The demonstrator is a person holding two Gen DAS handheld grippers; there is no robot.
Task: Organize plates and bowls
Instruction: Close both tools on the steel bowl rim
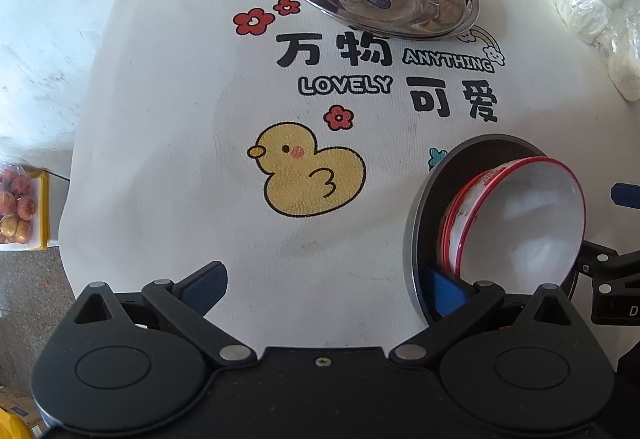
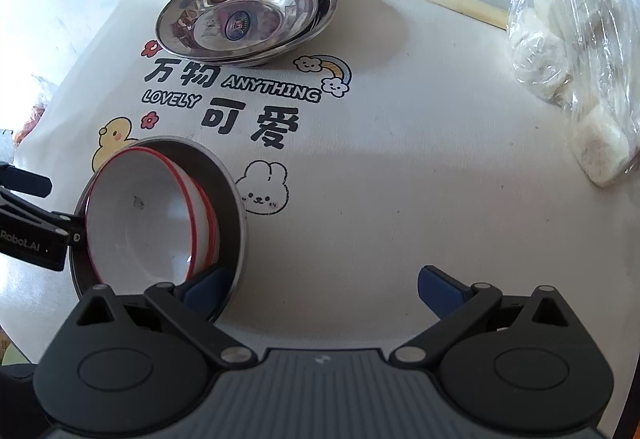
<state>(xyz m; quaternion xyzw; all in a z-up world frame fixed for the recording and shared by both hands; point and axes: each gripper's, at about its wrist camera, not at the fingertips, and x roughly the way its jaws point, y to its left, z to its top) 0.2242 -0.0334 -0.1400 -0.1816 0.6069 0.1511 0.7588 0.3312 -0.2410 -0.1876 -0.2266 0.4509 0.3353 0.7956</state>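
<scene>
Both grippers [image 1: 326, 291] [image 2: 326, 289] gape wide, empty, flanking red-rimmed white bowls [image 2: 148, 219] nested in a dark plate [image 2: 236, 199].

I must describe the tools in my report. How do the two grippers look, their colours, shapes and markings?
Left gripper: black body, round pivot discs, silver rivets, black linkage arms, blue finger pads. Right gripper: same black linkages and blue pads, with a grey ribbed centre panel.
</scene>
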